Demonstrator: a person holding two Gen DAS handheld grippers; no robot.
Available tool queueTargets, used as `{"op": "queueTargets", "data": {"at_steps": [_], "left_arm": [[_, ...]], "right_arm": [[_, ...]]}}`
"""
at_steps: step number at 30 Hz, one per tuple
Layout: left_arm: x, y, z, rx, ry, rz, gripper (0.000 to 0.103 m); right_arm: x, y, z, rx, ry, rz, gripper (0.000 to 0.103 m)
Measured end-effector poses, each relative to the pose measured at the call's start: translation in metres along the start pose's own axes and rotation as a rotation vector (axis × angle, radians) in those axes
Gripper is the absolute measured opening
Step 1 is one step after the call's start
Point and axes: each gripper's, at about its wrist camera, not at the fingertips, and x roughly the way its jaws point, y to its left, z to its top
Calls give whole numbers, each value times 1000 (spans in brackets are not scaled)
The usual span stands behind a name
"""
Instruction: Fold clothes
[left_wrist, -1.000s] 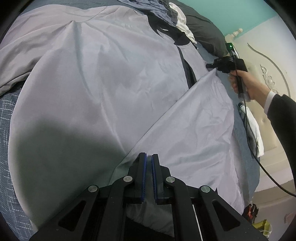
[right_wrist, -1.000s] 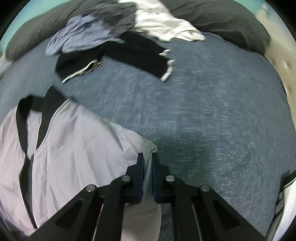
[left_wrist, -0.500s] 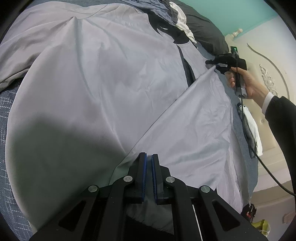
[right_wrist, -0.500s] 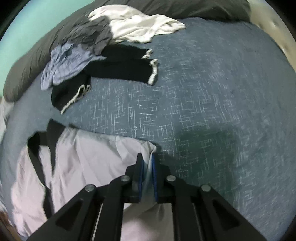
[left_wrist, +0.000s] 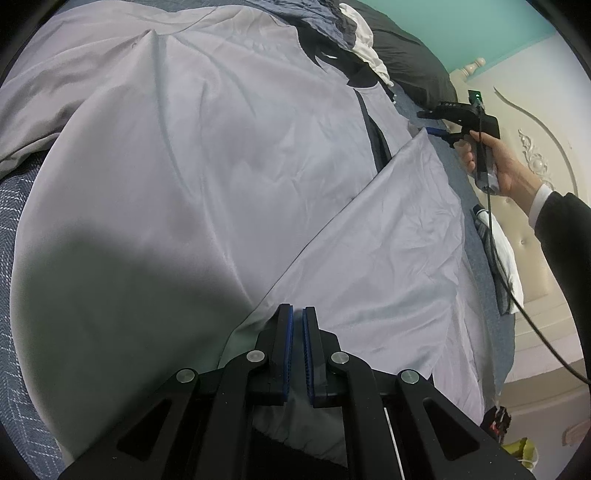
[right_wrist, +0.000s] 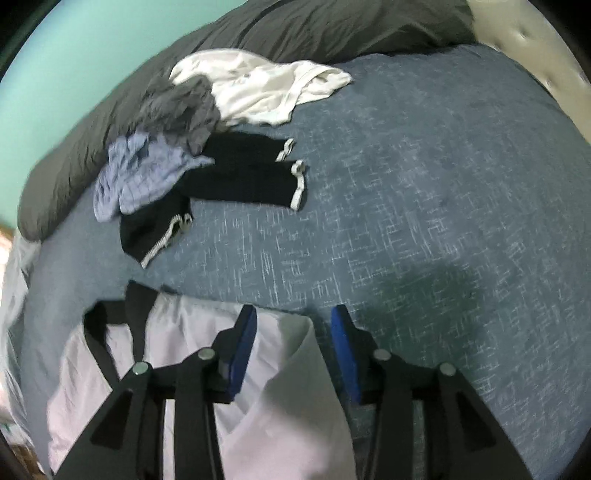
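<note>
Grey garment (left_wrist: 207, 177) lies spread over the blue bed (right_wrist: 424, 206), one side folded diagonally across the body; black trim (right_wrist: 110, 343) runs along its neck and front.

Left tongs (left_wrist: 297, 332): closed, pinching the near corner of the folded flap; fabric passes between the blue pads.

Right tongs (right_wrist: 293, 350): jaws opening. The flap's far corner lies between the pads, touching neither. In the left view the same tongs (left_wrist: 432, 123) sit at the flap's far tip, held in a hand (left_wrist: 498, 162) with a dark sleeve (left_wrist: 565, 236) and white cuff; a cable (left_wrist: 517, 302) hangs from the handle.

Surroundings, right view: beyond the garment, well apart from it across bare bed, a heap of clothes: black piece with white-edged cuffs (right_wrist: 243, 177), pale blue checked piece (right_wrist: 140, 177) on top of it, crumpled dark grey piece (right_wrist: 177, 107), white shirt (right_wrist: 258, 85). Dark pillows (right_wrist: 314, 26) behind the heap, teal wall (right_wrist: 66, 62) behind those. Nothing lies on the garment itself.

Left view only: cream headboard (left_wrist: 535, 122) with carved scroll, a white and grey cloth (left_wrist: 502, 258) at the bed's edge under the arm, and the garment's full spread, including a shadow over its near part.

Right view only: the heap laid out piece by piece, and the gap between the right pads.
</note>
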Motion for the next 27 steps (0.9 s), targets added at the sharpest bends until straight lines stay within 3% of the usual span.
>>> {"op": "queueTargets", "data": {"at_steps": [6, 7, 8, 11, 16, 19, 27], "left_arm": [[2, 0, 1, -3, 1, -4, 5], [3, 0, 1, -3, 1, -4, 5], [3, -1, 2, -2, 1, -4, 5], [3, 0, 1, -2, 1, -6, 5], [1, 1, -1, 1, 1, -5, 5], [0, 3, -1, -4, 3, -10, 5], [0, 2, 0, -5, 1, -8, 5]], "right_arm": [[18, 6, -12, -96, 58, -65, 43], [17, 7, -13, -108, 42, -70, 34], [17, 8, -14, -119, 26, -75, 14], [20, 10, -12, -140, 15, -120, 10], [24, 15, -7, -140, -18, -178, 6], [15, 8, 1, -73, -57, -138, 6], [3, -5, -2, -34, -24, -48, 11]]}}
